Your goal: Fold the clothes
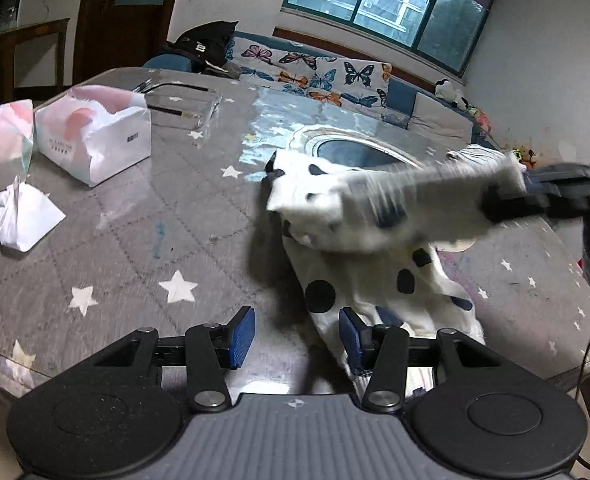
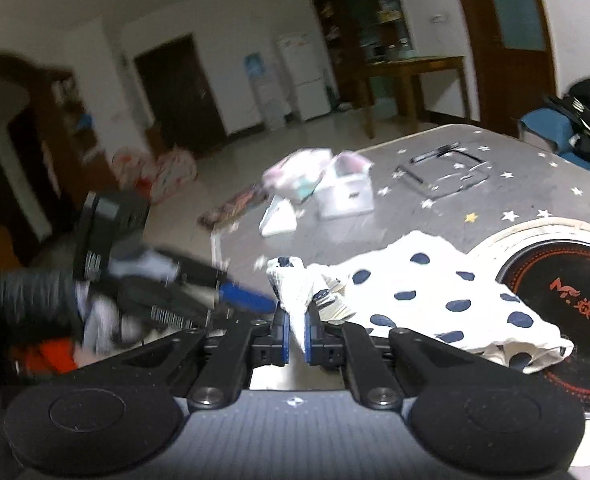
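Polka-dot garment, white with dark navy spots, is lying crumpled on the grey star-print tabletop, its far part draping over the rim of a round induction cooker set into the surface. Going left to right in the left wrist view: two white-and-pink tissue packs are sitting at the far left, a crumpled tissue is lying just in front of them, and a clear tray is sitting behind. Left gripper is hovering with its blue pads spread wide, nothing between them; its right pad is just touching the near edge of the cloth. Further right, a fold of the garment is being lifted off the tabletop, motion-blurred, by the right gripper reaching in from the right edge. In the right wrist view, right gripper is pinching a bunched white edge of the garment, jaws narrow and clamped on the cloth. Left gripper is showing blurred at the left, just beside that pinched edge. A butterfly-print sofa is standing behind the tabletop.
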The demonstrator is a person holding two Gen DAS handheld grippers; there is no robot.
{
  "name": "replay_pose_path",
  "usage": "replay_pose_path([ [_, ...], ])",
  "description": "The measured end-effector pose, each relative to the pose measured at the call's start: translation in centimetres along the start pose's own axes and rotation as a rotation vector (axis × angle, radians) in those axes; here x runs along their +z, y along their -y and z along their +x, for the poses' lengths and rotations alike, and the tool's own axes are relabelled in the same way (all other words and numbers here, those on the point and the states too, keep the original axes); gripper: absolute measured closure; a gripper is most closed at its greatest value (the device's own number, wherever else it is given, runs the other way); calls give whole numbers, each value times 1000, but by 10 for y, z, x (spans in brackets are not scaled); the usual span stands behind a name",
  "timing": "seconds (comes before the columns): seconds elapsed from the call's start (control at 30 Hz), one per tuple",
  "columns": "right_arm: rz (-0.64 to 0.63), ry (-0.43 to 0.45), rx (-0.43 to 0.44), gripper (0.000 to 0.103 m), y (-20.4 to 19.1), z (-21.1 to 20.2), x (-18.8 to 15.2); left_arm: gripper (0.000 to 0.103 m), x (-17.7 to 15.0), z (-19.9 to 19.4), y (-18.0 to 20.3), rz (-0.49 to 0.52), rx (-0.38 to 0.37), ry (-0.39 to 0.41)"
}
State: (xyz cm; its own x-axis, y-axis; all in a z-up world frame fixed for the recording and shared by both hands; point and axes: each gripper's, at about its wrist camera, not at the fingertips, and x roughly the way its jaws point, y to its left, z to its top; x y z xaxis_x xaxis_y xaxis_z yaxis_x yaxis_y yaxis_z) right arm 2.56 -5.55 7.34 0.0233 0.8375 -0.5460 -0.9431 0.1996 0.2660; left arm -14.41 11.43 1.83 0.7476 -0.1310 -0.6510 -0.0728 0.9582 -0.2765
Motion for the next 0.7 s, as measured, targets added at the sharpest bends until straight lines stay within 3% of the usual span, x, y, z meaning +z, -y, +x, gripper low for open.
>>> replay_pose_path([
  [0.2,-184,-61,-25,96,-17,2,-20,53,1,-3,-5,-4,21,5],
  [0.47,-422,-171,-93,90,-42,6,-40,53,16,-22,-5,16,33,73],
  [0.6,-452,-221,-86,84,-49,5,-46,53,24,-28,-1,34,19,107],
  [0.7,-402,-227,-61,83,-48,-2,-42,53,27,-32,2,46,7,125],
])
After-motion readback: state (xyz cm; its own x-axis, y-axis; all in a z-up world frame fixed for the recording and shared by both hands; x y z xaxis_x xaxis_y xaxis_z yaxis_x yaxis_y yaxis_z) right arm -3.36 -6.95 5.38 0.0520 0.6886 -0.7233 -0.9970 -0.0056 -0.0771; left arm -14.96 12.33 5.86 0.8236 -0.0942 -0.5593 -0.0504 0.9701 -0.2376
